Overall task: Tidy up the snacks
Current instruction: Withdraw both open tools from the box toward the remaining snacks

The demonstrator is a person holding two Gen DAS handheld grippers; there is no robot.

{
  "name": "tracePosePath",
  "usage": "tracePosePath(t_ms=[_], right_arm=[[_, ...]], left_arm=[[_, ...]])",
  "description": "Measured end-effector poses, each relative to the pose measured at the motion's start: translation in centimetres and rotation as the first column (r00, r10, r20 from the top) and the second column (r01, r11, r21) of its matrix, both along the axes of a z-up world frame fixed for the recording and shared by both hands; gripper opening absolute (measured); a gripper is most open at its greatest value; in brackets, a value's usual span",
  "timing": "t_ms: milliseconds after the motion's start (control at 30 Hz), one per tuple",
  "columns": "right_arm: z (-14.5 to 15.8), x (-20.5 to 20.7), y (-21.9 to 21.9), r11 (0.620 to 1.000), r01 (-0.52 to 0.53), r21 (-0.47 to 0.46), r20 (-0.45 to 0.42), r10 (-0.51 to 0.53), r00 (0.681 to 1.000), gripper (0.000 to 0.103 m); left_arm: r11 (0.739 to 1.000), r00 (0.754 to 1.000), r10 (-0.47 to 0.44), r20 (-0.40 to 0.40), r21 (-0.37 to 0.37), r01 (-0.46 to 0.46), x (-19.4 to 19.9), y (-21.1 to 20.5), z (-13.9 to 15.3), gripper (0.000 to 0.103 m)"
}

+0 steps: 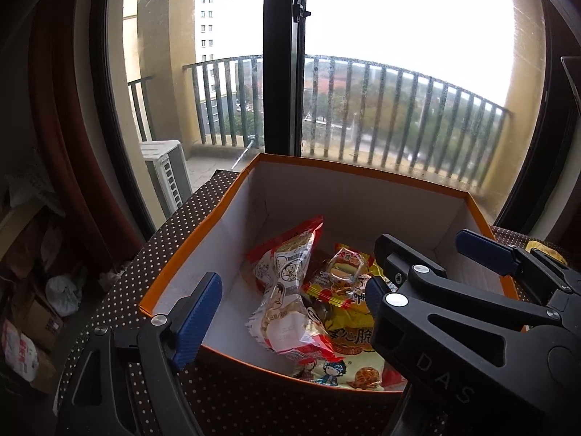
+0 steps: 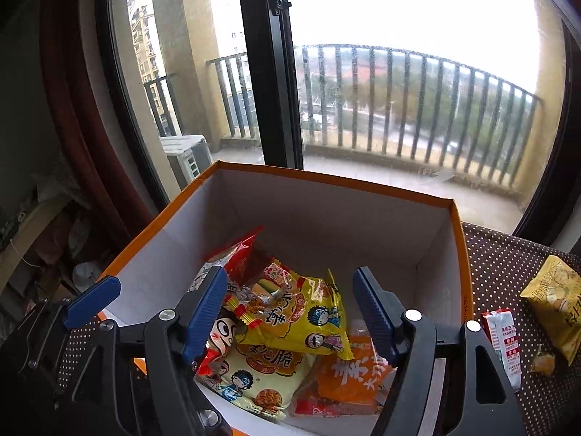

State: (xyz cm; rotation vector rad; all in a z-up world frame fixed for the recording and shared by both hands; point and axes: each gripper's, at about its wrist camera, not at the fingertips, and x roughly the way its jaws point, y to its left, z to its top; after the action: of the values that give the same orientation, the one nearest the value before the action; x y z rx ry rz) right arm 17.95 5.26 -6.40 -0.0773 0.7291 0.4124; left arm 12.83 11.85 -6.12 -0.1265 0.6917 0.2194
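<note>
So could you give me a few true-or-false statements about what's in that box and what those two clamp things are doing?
1. The orange-rimmed box already holds several snack packets. True.
2. The right gripper is clamped on the yellow snack bag. False: its jaws stand open above the box, holding nothing.
3. The yellow-brown snack bag lies outside the box on the dotted tablecloth. True.
4. The small red-and-white packet is inside the box. False: it lies on the cloth, right of the box.
5. The left gripper is open. True.
</note>
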Motion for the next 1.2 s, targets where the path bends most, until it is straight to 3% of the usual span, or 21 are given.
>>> tracePosePath(t_ms=[267, 933, 1067, 1200], right_arm=[[0.6, -2.3, -3.1, 0.998, 0.045, -0.040, 0.041, -0.043, 0.998, 0.077], [2.6, -6.9, -12.6, 0.994, 0.112, 0.004, 0.098, -0.112, 0.989, 0.077], [3.2, -7.9, -14.2, 0.992, 0.125, -0.013, 0.132, -0.122, 0.984, 0.087], [3.2, -8.4, -16.3, 0.989, 0.148, 0.006, 0.131, -0.148, 0.980, 0.089]], left_arm=[[0.999, 0.998, -0.053, 0.019, -0.001, 0.053, -1.6, -2.5, 0.3, 0.083], [0.984, 0.983, -0.174, 0.057, 0.048, 0.171, -4.7, -12.2, 2.2, 0.086], [0.978, 0.976, -0.205, 0.069, 0.045, 0.203, -5.3, -14.3, 2.5, 0.087], [0.974, 0.971, -0.223, 0.082, 0.048, 0.220, -5.6, -16.2, 2.6, 0.091]])
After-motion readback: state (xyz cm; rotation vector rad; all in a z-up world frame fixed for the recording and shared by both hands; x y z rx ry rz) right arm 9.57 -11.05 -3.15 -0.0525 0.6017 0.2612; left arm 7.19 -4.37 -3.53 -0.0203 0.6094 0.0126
